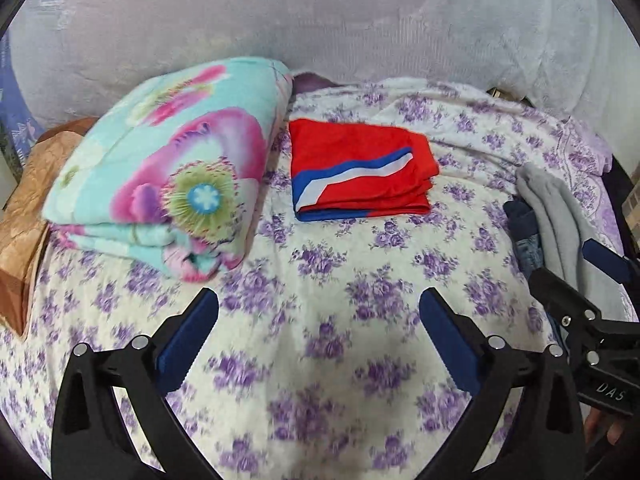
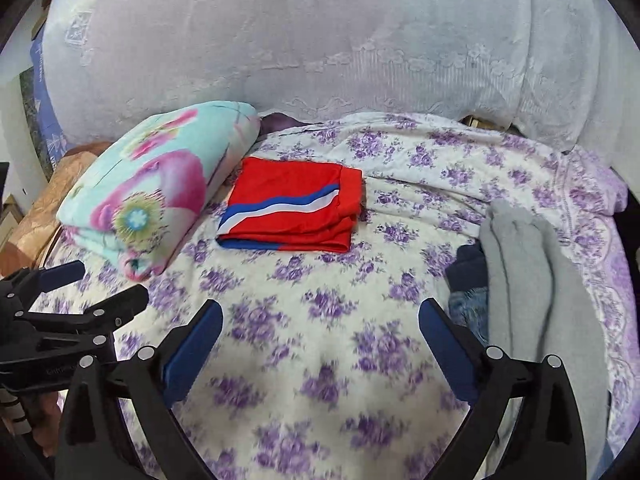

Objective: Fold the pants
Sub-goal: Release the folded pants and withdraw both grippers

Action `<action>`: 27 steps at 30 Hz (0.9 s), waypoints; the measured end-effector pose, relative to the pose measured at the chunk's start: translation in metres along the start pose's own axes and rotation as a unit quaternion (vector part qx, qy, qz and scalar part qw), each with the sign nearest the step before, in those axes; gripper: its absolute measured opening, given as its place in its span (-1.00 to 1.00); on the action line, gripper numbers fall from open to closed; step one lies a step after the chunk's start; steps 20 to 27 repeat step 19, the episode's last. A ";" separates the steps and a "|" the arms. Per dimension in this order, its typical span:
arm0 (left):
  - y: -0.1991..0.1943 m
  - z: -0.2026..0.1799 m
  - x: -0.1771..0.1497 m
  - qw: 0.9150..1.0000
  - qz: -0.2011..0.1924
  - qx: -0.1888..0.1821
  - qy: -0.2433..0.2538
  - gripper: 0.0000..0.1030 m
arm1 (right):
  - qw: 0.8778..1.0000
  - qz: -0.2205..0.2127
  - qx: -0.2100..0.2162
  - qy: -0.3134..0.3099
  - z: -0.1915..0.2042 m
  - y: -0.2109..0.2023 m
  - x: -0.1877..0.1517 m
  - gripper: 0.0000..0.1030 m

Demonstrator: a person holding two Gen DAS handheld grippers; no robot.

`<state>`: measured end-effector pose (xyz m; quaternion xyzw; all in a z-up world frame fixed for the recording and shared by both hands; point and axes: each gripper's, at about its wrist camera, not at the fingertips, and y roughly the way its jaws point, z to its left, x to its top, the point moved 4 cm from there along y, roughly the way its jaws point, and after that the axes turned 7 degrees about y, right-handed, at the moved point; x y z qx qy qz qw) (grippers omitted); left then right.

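1. Left wrist view first: the bed (image 1: 320, 280), under its purple-flowered sheet, is my work surface, and the broad bare stretch straight ahead of both my claws is where I judge a pair of pants could be spread flat.

2. Along the left side sits a folded flowered blanket (image 1: 168, 184), thick and squared off, close beside the red pants without covering them. I take it as parked to the side so the middle stays free.

3. At the right edge lies a loose pile of clothes (image 2: 532, 280), a grey garment on top with dark blue and denim cloth under it. It is unfolded, so I judge it is waiting its turn, kept within reach of my right claw.

4. The red pants (image 1: 360, 168), with a blue and white stripe, lie folded into a neat rectangle at the far middle of the bed. Set back there, they look finished and out of the way.

5. My left claw (image 1: 320, 340) has its jaws spread wide with only sheet between them; it holds nothing.

6. My right claw (image 2: 320, 344) is likewise wide open and empty, hanging over the sheet beside the pile, which I judge makes the grey garment the natural next pick.
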<state>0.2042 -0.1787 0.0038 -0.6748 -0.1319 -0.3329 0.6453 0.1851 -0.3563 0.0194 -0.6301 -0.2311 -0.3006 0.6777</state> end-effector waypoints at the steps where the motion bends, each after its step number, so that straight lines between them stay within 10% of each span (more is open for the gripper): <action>1: -0.010 0.000 -0.004 1.000 -0.007 -0.002 0.000 0.91 | 1.000 -0.002 -0.001 -0.001 0.003 -0.008 -0.003 0.92; 27: -0.088 0.017 -0.053 0.999 -0.019 0.035 -0.008 0.91 | 1.000 0.002 0.005 -0.017 0.040 -0.082 -0.052 0.93</action>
